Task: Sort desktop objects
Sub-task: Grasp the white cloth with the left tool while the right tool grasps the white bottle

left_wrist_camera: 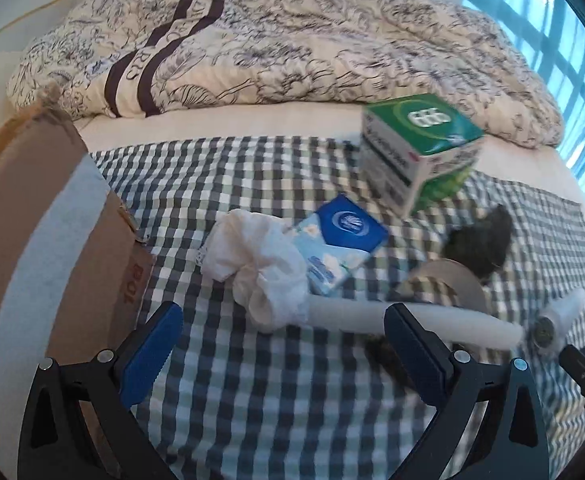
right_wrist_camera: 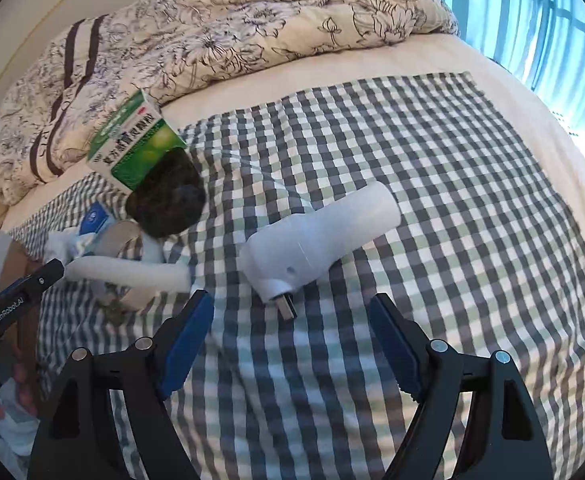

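**Both claws apart over a cluttered checked cloth**

While both claws hover above the bed, neither holds anything. The left claw (left_wrist_camera: 280, 344) has its blue pads spread wide over the checked cloth (left_wrist_camera: 252, 380), just near of a white rod (left_wrist_camera: 412, 318) that lies across the view. Beyond the rod, touching its left end, sits a crumpled white cloth (left_wrist_camera: 260, 268), and a blue tissue pack (left_wrist_camera: 340, 248) leans against that. A tape roll (left_wrist_camera: 448, 280) lies right of the pack, with a dark furry thing (left_wrist_camera: 480, 244) behind it and a green box (left_wrist_camera: 420, 148) farther back. A cardboard box (left_wrist_camera: 32, 240) stands at the left edge of the cloth.

The right claw (right_wrist_camera: 292, 344) is likewise open, its fingers well apart, just near of a white device (right_wrist_camera: 320, 236) that lies on its side with a dark plug toward the claw. To the left lie the furry thing (right_wrist_camera: 168, 208) and the green box (right_wrist_camera: 136, 144). A floral quilt (right_wrist_camera: 232, 28) is heaped at the far side of the bed.
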Motion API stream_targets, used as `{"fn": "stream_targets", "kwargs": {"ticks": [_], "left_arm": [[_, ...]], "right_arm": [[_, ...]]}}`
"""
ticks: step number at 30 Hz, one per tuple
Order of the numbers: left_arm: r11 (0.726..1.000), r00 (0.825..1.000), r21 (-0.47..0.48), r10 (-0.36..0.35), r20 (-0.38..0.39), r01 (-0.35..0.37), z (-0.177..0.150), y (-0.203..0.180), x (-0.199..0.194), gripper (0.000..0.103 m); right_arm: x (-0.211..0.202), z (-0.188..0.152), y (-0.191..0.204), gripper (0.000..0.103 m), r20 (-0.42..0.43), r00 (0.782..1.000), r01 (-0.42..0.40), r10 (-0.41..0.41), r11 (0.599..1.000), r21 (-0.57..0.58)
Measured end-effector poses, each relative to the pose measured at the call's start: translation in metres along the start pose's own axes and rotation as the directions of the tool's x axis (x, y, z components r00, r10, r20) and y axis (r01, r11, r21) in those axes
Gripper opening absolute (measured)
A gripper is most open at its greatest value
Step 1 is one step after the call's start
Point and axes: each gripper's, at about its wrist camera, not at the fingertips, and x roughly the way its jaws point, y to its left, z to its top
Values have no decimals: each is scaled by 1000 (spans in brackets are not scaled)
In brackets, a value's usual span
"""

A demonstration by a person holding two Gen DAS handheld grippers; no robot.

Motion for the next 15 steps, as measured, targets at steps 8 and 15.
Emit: {"fn": "stream_targets", "kwargs": {"ticks": [8, 15], "left_arm": [[998, 999, -42, 50, 3, -50, 16, 9, 39, 103], [999, 999, -38, 28, 30, -27, 19, 11, 52, 103]], "right_arm": [[23, 11, 3, 80, 3, 999, 51, -51, 999, 13], [42, 16, 1, 80, -4, 996, 87, -87, 996, 26]]}}
